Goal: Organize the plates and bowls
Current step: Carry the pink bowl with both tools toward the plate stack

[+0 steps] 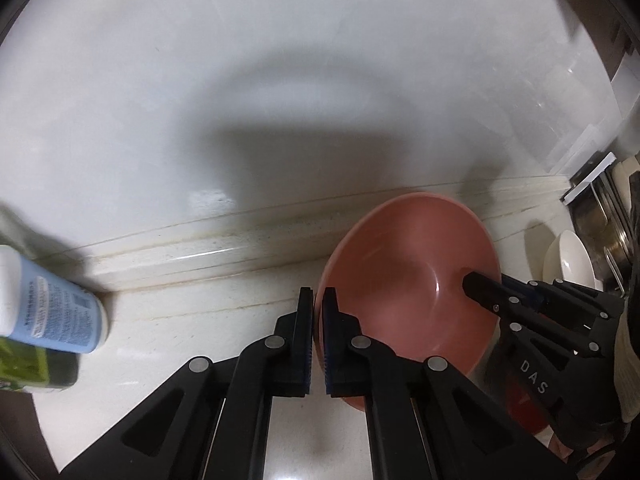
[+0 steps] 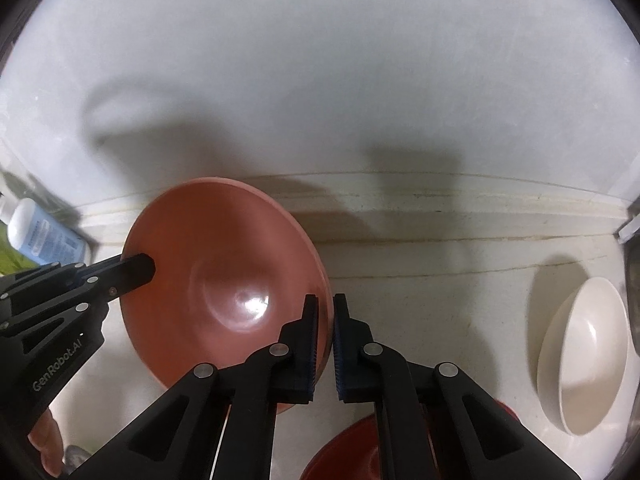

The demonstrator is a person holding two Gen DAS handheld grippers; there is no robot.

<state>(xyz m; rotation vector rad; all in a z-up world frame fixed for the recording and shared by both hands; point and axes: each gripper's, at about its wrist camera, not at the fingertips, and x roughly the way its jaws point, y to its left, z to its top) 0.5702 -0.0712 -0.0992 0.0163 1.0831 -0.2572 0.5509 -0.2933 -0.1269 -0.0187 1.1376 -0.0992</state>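
**A:** On a counter point(image 1: 168, 320), left to right: a bottle point(image 1: 52, 312), then the left gripper point(image 1: 317, 312), jaws pinched on the near rim of a pink bowl point(image 1: 408, 272).

**B:** And the right gripper point(image 2: 325, 320) nips the opposite rim, jaws nearly closed. The bowl is gripped for a lift; next, probably a level carry toward the white bowl point(image 2: 592, 352).

A home kitchen: stone countertop point(image 2: 440, 264), stacked white bowls point(image 2: 592, 356), pink bowl point(image 2: 224, 264)
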